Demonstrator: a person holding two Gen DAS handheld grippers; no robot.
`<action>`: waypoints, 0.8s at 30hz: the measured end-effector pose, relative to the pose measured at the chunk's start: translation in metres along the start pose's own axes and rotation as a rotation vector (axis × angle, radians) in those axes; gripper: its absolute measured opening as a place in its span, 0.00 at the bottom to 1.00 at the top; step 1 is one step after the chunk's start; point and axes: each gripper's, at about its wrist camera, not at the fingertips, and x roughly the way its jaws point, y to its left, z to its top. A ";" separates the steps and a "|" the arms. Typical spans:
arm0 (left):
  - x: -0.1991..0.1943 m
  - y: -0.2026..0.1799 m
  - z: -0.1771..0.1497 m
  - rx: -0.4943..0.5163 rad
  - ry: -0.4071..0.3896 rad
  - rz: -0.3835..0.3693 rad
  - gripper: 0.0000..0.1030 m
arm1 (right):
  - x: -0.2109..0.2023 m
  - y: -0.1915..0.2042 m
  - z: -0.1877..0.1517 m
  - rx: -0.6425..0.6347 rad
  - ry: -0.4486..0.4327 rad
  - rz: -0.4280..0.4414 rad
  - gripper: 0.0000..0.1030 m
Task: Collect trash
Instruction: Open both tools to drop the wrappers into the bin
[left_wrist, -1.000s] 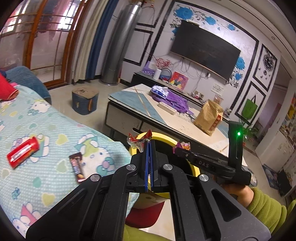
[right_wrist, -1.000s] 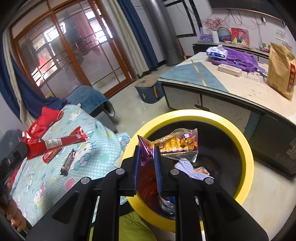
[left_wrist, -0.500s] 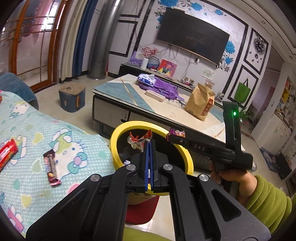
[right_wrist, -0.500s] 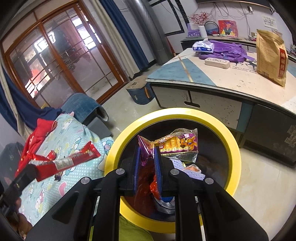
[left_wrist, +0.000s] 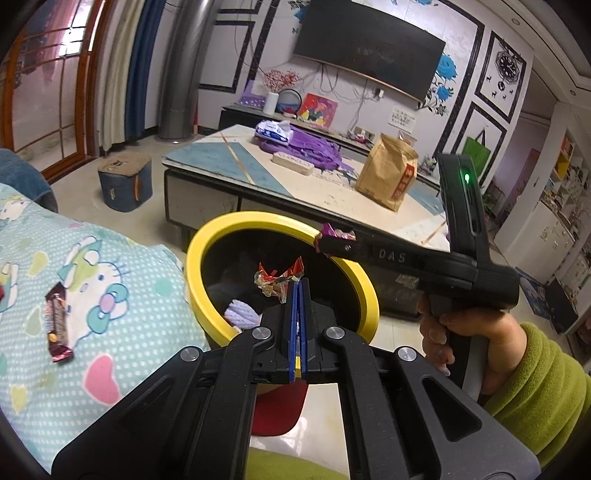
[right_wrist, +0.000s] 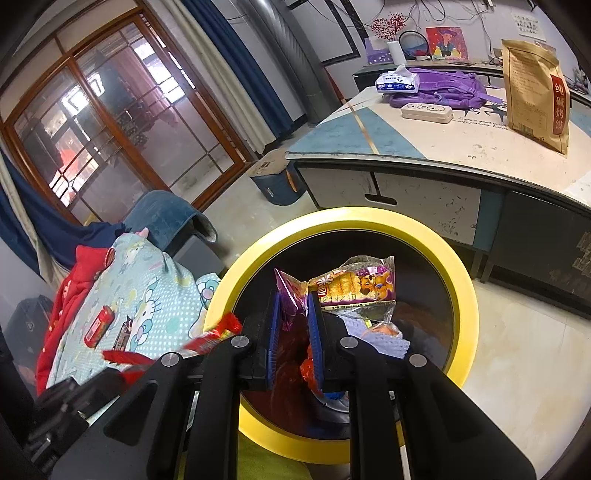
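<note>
A yellow-rimmed black bin (left_wrist: 258, 218) stands between the bed and a low table, with several wrappers inside. My left gripper (left_wrist: 298, 285) is shut on a crumpled red wrapper (left_wrist: 277, 277), held just over the bin's near side. My right gripper (right_wrist: 293, 300) is shut on the purple end of a purple and yellow snack bag (right_wrist: 354, 288), which hangs over the bin's (right_wrist: 369, 218) mouth. From the left wrist view the right gripper (left_wrist: 332, 243) reaches in over the far rim, gripped by a hand in a green sleeve. A brown bar wrapper (left_wrist: 57, 325) and a red wrapper (right_wrist: 98, 326) lie on the bedspread.
A patterned light blue bedspread (left_wrist: 110, 295) covers the bed left of the bin. Behind the bin a low table (left_wrist: 221, 158) carries a brown paper bag (left_wrist: 391, 177), a purple bag (right_wrist: 439, 86) and a tissue pack. A blue stool (left_wrist: 125, 181) sits on the tiled floor.
My left gripper has swung right and down from beside the bed to over the bin, still holding the red wrapper. The right gripper has shifted only slightly above the bin.
</note>
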 end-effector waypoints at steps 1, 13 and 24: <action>0.002 -0.001 -0.001 0.003 0.006 -0.003 0.00 | 0.001 -0.001 0.000 0.006 0.001 0.002 0.16; 0.028 -0.001 -0.007 -0.009 0.071 -0.019 0.00 | 0.002 -0.012 0.001 0.058 0.006 0.029 0.21; 0.019 0.020 -0.008 -0.090 0.077 0.032 0.83 | -0.001 -0.020 -0.001 0.112 -0.009 0.010 0.49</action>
